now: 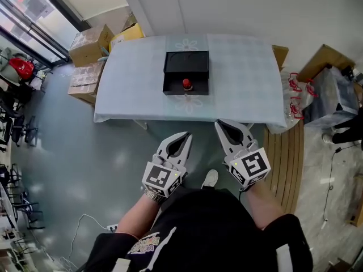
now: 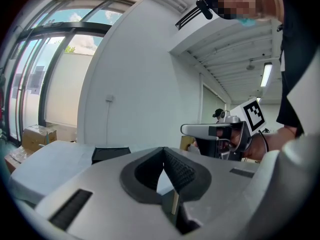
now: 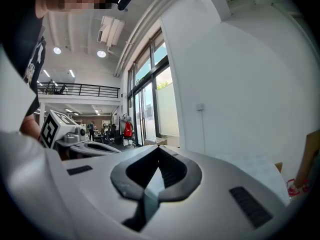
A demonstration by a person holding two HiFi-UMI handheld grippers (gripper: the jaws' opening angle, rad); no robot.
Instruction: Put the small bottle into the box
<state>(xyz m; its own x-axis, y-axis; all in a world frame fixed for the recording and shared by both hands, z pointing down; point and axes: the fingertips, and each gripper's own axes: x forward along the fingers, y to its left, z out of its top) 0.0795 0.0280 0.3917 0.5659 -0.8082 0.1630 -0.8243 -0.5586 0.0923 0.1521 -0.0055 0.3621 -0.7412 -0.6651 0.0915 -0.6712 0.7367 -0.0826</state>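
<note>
A black box (image 1: 186,62) lies open at the middle of the table (image 1: 130,89), which has a pale cloth over it. The small bottle (image 1: 186,84) with a red cap stands in the box's near half. Both grippers hang short of the table's near edge, close to the person's body. My left gripper (image 1: 186,135) is shut and holds nothing. My right gripper (image 1: 218,123) is also shut and empty. In the left gripper view the jaws (image 2: 163,150) meet at their tips, with the box (image 2: 110,154) low ahead and the right gripper (image 2: 220,133) beside them. In the right gripper view the jaws (image 3: 159,149) are together.
Cardboard boxes (image 1: 89,45) are stacked at the table's left end, and another carton (image 1: 324,59) and plastic bags (image 1: 295,95) sit at its right. Wooden boards (image 1: 286,152) lie on the floor to the right. The person's shoe (image 1: 210,178) shows between the grippers.
</note>
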